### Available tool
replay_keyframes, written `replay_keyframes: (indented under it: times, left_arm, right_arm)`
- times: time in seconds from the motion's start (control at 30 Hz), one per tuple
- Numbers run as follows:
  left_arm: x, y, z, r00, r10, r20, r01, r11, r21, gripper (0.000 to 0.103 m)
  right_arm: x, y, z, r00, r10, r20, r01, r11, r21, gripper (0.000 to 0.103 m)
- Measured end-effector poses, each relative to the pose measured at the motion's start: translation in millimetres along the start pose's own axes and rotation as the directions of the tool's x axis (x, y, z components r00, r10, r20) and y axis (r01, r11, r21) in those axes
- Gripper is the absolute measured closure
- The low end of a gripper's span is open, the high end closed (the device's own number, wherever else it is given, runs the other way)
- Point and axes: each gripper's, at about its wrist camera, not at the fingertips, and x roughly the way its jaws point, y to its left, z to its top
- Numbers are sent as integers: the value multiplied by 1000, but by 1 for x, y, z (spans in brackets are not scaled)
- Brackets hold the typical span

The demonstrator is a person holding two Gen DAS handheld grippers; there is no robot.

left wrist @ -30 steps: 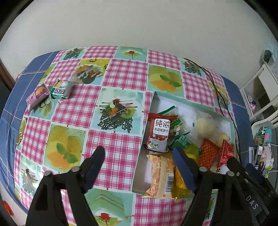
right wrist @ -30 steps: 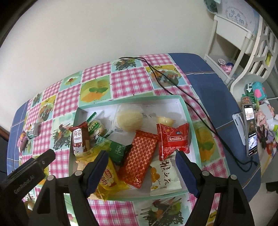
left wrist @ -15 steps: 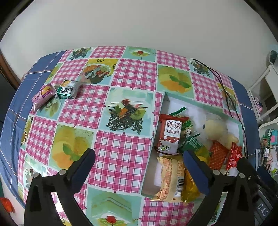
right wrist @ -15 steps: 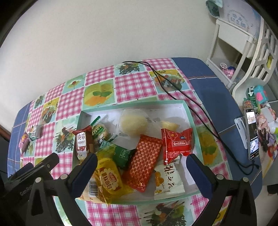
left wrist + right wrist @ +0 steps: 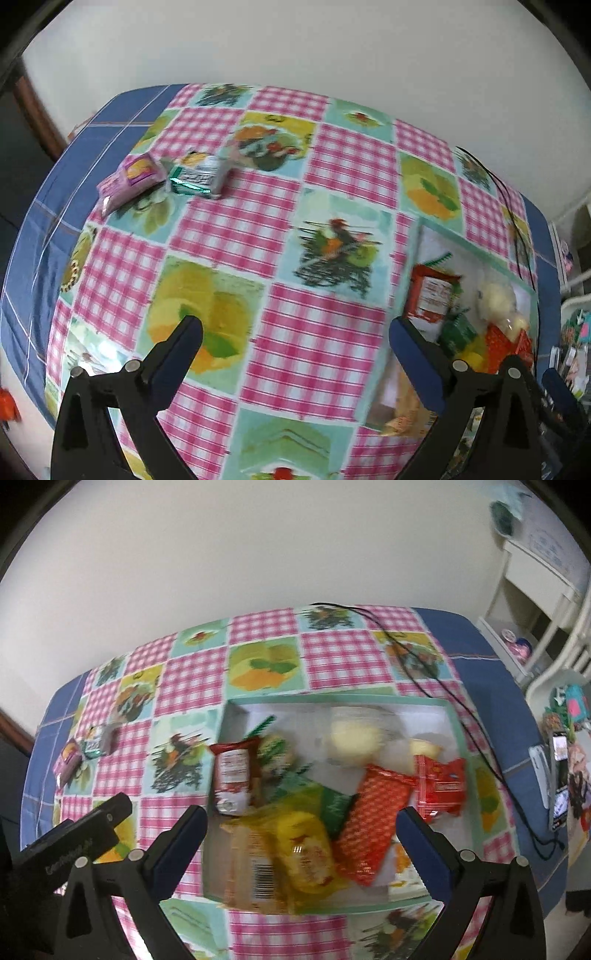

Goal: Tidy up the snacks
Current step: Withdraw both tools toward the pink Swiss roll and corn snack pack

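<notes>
Both grippers have spread from a partly closed stance to fully wide and have slid sideways across the table, so the tray now sits further right in the left view. Neither the left gripper nor the right gripper has anything between its fingers; both hang empty above the surface, angled steeply down.

Most snacks already lie in the shallow teal-rimmed tray: a red milk-biscuit packet, a yellow packet, an orange-red patterned packet, a red packet and a pale round bun, piled loosely and overlapping. Two stragglers rest well apart from it near the table's far left edge: a purple packet just beside a green-and-silver packet. The wide left jaws probably stand ready for one of these.

A checked pink-and-teal tablecloth with fruit panels covers the table against a plain white wall. A black cable trails past the tray, and a phone stands off the right edge.
</notes>
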Motion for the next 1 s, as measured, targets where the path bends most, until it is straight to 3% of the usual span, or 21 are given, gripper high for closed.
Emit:
replay_keyframes:
  times: [0.53, 1.0]
  left_arm:
    - [3, 115, 21, 994, 107, 1, -106, 984, -144, 2]
    - [15, 176, 39, 996, 93, 2, -90, 976, -198, 2]
  right_arm:
    - [22, 113, -11, 998, 49, -42, -56, 984, -168, 0]
    - [47, 165, -16, 996, 54, -65, -68, 970, -233, 0]
